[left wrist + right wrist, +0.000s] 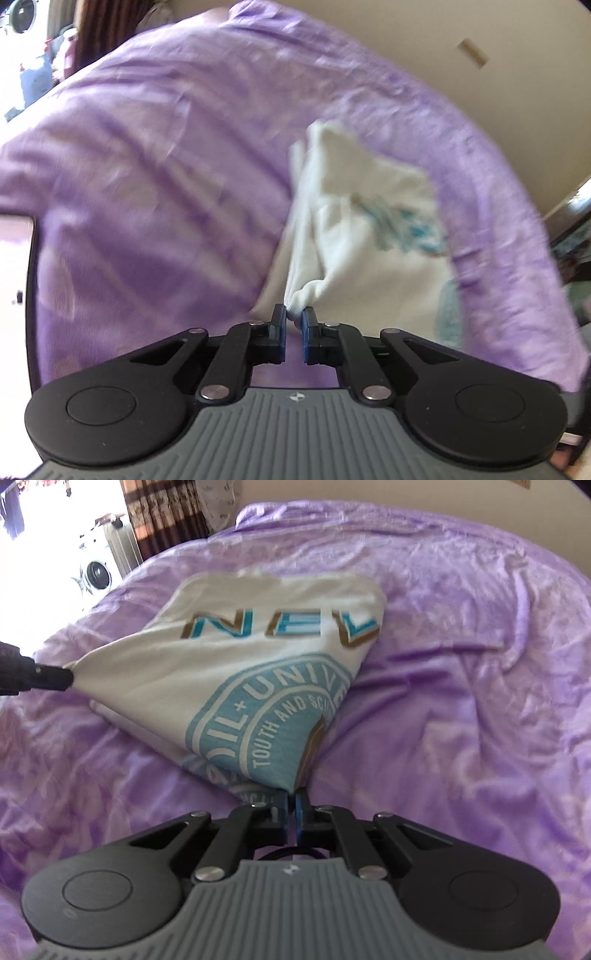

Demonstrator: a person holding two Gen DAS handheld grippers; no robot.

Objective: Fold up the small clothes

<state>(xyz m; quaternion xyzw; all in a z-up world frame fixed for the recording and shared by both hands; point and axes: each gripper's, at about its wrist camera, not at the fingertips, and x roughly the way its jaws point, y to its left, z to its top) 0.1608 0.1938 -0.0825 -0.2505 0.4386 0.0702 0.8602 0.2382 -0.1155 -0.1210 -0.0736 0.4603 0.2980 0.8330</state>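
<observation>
A white T-shirt [236,672] with teal and gold lettering lies partly folded on a purple bedspread [461,686]. My right gripper [290,799] is shut on its near corner, where the teal round print ends. In the right wrist view the left gripper [66,677] comes in from the left edge and pinches the shirt's left corner, pulling the cloth taut. In the left wrist view, which is blurred, my left gripper [294,317] is shut on a bunched white corner of the T-shirt [362,206], and the cloth rises away from the pads.
The purple bedspread [147,184] fills most of both views, wrinkled all over. A beige wall [480,74] stands behind the bed. At the far left are a striped curtain [162,513], a white radiator [122,546] and a bright window area.
</observation>
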